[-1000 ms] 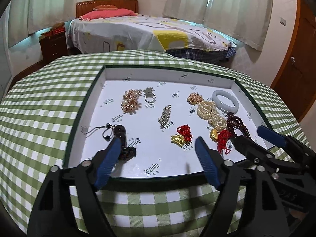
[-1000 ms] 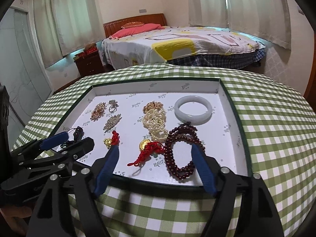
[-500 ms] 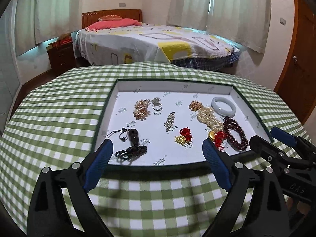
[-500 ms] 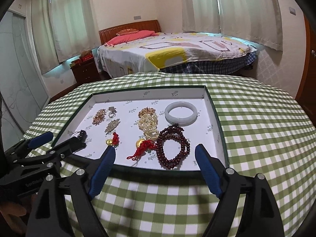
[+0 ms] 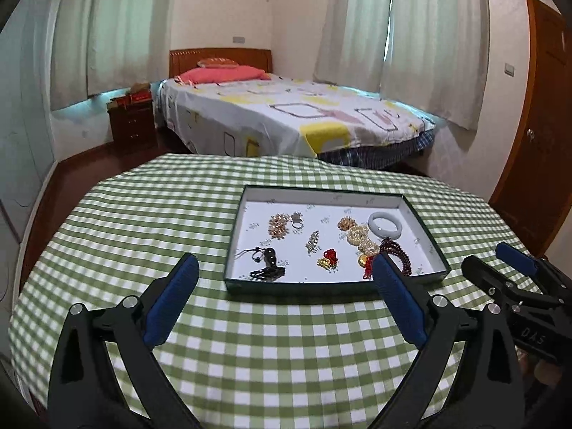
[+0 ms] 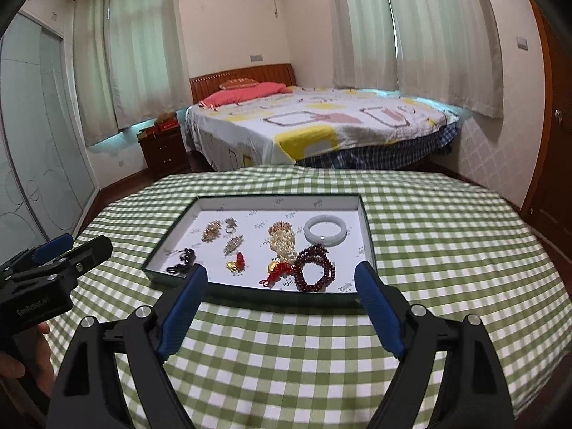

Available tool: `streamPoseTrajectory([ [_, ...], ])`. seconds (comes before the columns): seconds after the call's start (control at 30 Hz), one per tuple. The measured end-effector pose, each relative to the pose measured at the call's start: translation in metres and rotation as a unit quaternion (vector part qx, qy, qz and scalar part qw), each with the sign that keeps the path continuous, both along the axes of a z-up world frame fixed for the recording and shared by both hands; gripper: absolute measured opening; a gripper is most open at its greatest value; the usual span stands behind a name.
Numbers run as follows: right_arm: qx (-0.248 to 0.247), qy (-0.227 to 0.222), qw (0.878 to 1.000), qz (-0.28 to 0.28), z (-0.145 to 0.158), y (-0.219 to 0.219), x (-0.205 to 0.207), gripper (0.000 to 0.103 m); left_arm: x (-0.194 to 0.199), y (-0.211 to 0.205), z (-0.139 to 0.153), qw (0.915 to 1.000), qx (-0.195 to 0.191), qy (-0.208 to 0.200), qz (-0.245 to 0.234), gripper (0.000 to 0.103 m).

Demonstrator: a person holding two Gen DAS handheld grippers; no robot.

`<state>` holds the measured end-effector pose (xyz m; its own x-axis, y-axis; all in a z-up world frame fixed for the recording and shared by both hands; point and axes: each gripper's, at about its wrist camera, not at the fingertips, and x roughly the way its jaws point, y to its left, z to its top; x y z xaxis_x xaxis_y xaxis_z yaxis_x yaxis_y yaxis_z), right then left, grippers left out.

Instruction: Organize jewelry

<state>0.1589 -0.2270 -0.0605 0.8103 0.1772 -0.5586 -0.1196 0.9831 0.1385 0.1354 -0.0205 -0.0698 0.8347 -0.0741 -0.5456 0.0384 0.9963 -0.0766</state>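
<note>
Both my jaws gaped empty at frame bottom; red bead bracelet [image 6: 315, 268] looked limp, slippery: pinch strand crosswise.

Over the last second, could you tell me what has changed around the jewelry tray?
Both grippers pulled back from the tray toward the person: the left gripper and the right gripper now hang over the checkered tablecloth, open and empty. The jewelry, including the white bangle and dark red bead bracelet, stayed put.
</note>
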Motion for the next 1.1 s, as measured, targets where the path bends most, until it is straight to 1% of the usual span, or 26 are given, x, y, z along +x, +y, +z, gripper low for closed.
streamPoseTrajectory([
  [0.3, -0.004, -0.04, 0.999, 0.007, 0.038, 0.001, -0.037, 0.084, -0.047, 0.011, 0.031, 0.9994, 0.006, -0.029, 0.02, 0.097],
  [0.5, -0.007, -0.061, 0.998, 0.015, 0.054, 0.005, -0.055, 0.084, -0.07, 0.017, 0.048, 0.9985, 0.005, -0.046, 0.028, 0.097],
  [0.77, -0.01, -0.081, 0.997, 0.014, 0.066, 0.004, -0.07, 0.084, -0.089, 0.023, 0.063, 0.9974, -0.002, -0.063, 0.034, 0.097],
  [1.1, -0.01, -0.09, 0.996, 0.008, 0.069, 0.003, -0.077, 0.084, -0.095, 0.022, 0.066, 0.9972, -0.001, -0.068, 0.031, 0.097],
])
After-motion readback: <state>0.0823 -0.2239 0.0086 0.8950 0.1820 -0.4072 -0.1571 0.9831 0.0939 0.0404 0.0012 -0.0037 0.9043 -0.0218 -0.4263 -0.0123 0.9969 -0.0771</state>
